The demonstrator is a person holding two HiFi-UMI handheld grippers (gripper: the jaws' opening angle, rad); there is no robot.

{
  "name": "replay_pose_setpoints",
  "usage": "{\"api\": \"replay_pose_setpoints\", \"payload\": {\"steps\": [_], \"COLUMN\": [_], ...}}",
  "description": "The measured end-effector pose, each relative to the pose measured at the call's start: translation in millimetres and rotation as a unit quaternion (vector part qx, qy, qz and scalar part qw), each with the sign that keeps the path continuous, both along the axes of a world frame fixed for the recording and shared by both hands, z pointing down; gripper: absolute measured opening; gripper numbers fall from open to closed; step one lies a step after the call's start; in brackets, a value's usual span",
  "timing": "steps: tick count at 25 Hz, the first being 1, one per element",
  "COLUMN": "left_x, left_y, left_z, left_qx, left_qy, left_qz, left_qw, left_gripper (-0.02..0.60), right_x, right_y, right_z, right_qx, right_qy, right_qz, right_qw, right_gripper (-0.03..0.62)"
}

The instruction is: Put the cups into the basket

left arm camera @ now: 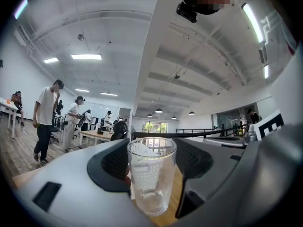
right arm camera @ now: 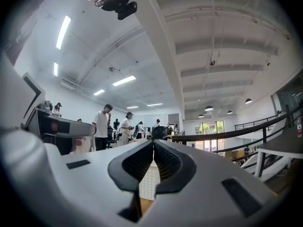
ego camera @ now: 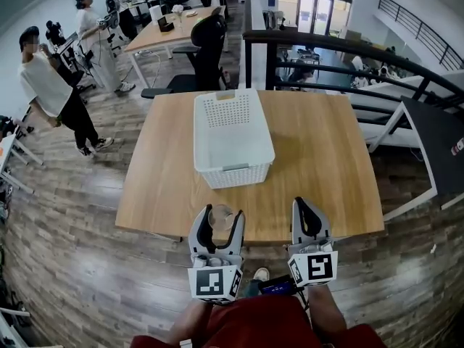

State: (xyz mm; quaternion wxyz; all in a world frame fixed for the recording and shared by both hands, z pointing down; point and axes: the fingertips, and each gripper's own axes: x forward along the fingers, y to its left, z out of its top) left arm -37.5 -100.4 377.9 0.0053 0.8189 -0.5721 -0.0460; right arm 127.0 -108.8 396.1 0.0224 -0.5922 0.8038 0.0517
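Glass cup (left arm camera: 151, 178) upright, clamped mid-wall by the left gripper (ego camera: 219, 217), above the near edge of the table (ego camera: 326, 165), short of the basket (ego camera: 232, 167). Light, rigid, slick, breakable (gentle squeeze, I'd say). Right gripper (ego camera: 305, 209) closed, empty.

**An open-plan office on an upper floor**

A square light-wood worktop (ego camera: 319, 187) stands on a grey-brown wood-plank floor (ego camera: 72, 267). Behind it are a black swivel office chair (ego camera: 206, 46) and a long pale wooden desk (ego camera: 163, 35) carrying equipment, with standing people (ego camera: 54, 93) gathered at further desks. A black metal railing (ego camera: 348, 49) edges a drop to a lower level. Tall glass doors (ego camera: 315, 9), rectangular ceiling light panels (left arm camera: 86, 56) and round pendant lamps (left arm camera: 158, 110) complete the room.
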Motion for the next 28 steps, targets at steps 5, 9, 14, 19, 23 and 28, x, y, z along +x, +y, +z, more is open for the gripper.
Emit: {"api": "replay_pose_setpoints", "payload": {"steps": [5, 9, 14, 19, 23, 28], "left_x": [17.1, 27.1, 33.6, 39.5, 38.6, 35.3], "left_y": [-16.7, -23.6, -28.6, -32.7, -42.1, -57.9], "left_z": [-1.4, -5.1, -6.3, -7.3, -8.6, -15.3], "left_qx": [0.0, 0.001, -0.003, -0.004, -0.003, 0.003], "left_qy": [0.002, 0.0, -0.002, 0.001, 0.004, 0.008], "left_qz": [-0.008, -0.012, -0.015, -0.02, -0.02, -0.015], "left_qw": [1.0, 0.9999, 0.9999, 0.9998, 0.9998, 0.9999], "left_gripper": [0.288, 0.288, 0.288, 0.288, 0.288, 0.288], "right_x": [19.4, 31.8, 37.8, 41.9, 41.1, 37.2], "right_y": [-17.7, -26.0, -32.4, -38.4, -49.0, -64.3], "right_z": [0.9, 1.8, 5.0, 8.4, 7.8, 2.8], "right_qx": [0.001, 0.003, 0.0, -0.004, -0.002, 0.002], "right_qy": [-0.005, -0.012, -0.019, -0.02, -0.015, -0.009], "right_qz": [-0.007, -0.008, -0.011, -0.019, -0.02, -0.02], "right_qw": [1.0, 1.0, 1.0, 1.0, 1.0, 1.0], "right_gripper": [0.012, 0.012, 0.012, 0.012, 0.012, 0.012]}}
